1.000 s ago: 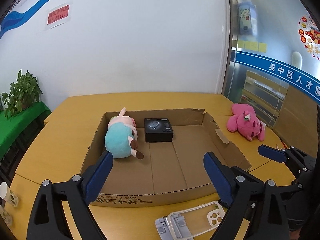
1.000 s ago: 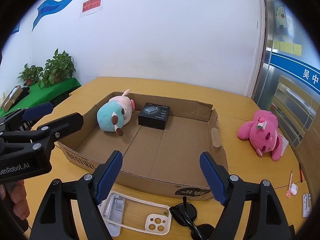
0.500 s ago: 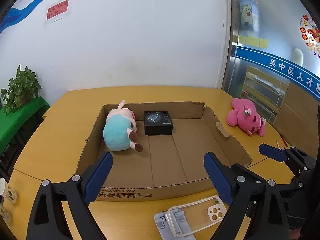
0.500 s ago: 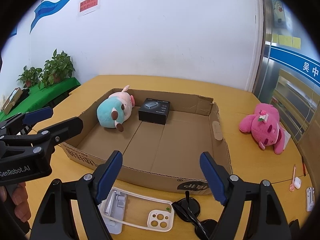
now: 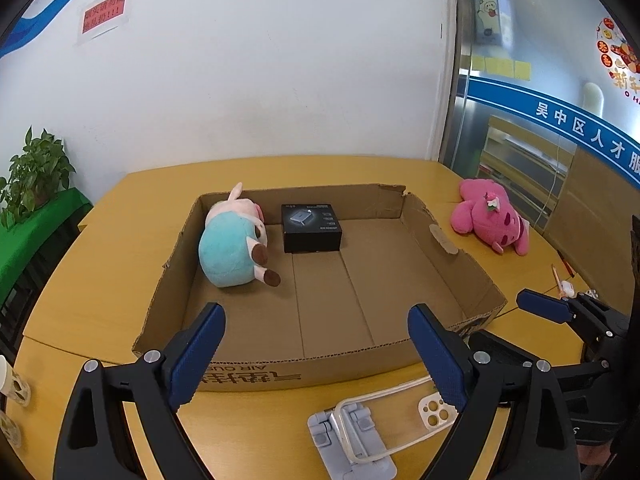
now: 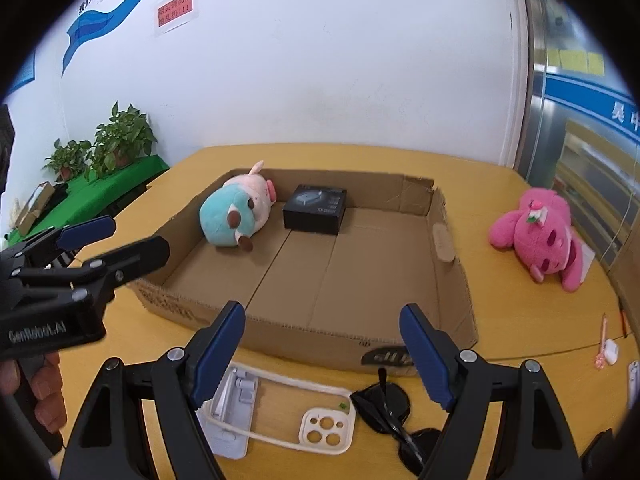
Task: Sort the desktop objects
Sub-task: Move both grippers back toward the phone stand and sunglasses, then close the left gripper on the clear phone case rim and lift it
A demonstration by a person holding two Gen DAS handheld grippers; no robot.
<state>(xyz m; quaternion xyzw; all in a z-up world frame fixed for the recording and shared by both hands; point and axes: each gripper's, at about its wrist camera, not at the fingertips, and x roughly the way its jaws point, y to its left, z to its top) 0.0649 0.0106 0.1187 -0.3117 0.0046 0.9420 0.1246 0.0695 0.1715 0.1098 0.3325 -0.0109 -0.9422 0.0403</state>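
Nearest the cameras, the left gripper (image 5: 316,350) and the right gripper (image 6: 322,346) are both spread wide, blue fingers (image 5: 198,354) well apart and grasping nothing. Directly below and between the right gripper's fingers a clear phone case (image 6: 296,420) lies flat on the yellow table (image 6: 532,320), overlapping a grey folding stand (image 6: 230,420) under the left-hand finger; black sunglasses (image 6: 386,408) rest just inside the right-hand finger, touching the case's corner as far as the distorted edge allows one to judge. Beyond the fingertips stands the shallow cardboard box (image 5: 440,264), its near wall just ahead of both pairs of fingers. In its far left corner, ahead of the left-hand fingers, a teal and pink plush pig (image 5: 234,250) lies on its side; a small black box (image 5: 311,227) sits just beside it against the far wall, ahead of the gap between the fingers. Outside the box, beyond the right-hand fingers and well apart from it, a pink plush bear (image 6: 540,236) lies on the table. Small white items (image 6: 610,350) lie near the table's right edge.
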